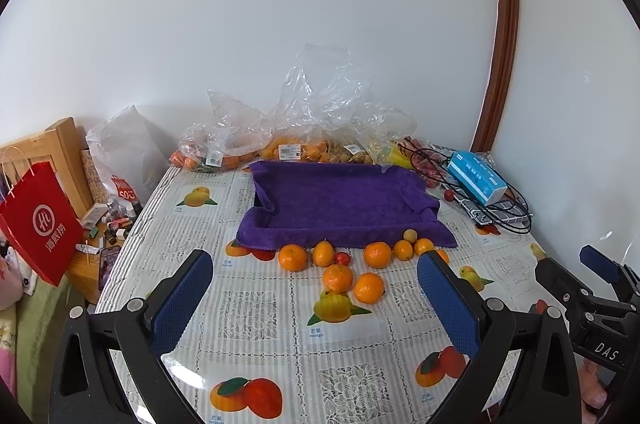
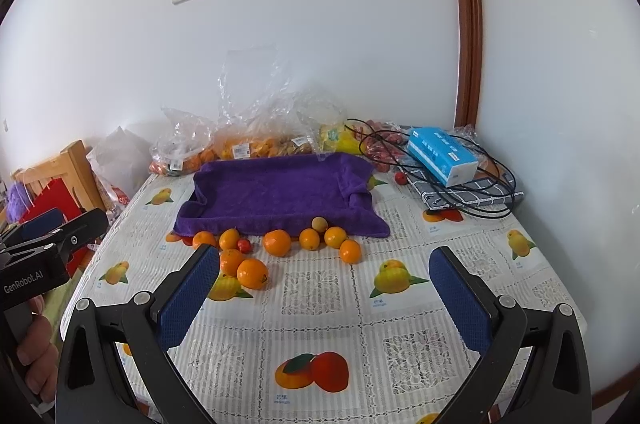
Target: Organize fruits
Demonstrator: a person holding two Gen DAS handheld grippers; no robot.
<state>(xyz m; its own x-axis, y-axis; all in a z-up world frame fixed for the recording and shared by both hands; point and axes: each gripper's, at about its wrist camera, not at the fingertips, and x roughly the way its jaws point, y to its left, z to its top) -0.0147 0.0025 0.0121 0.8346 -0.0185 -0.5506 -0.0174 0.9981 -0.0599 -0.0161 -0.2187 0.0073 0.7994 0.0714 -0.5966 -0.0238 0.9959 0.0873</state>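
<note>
Fruits lie loose before the towel-lined tray; both hand-held grippers, left and right, gape empty, ready to collect.

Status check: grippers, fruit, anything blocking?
Left gripper open, empty. Right gripper open, empty. Loose oranges on the table in front of the purple towel tray, none in it. Nothing blocking.

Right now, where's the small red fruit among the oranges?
The small red fruit sits on the table in front of the purple towel's near edge, left of centre in both views, between two oranges and behind a third.
</note>
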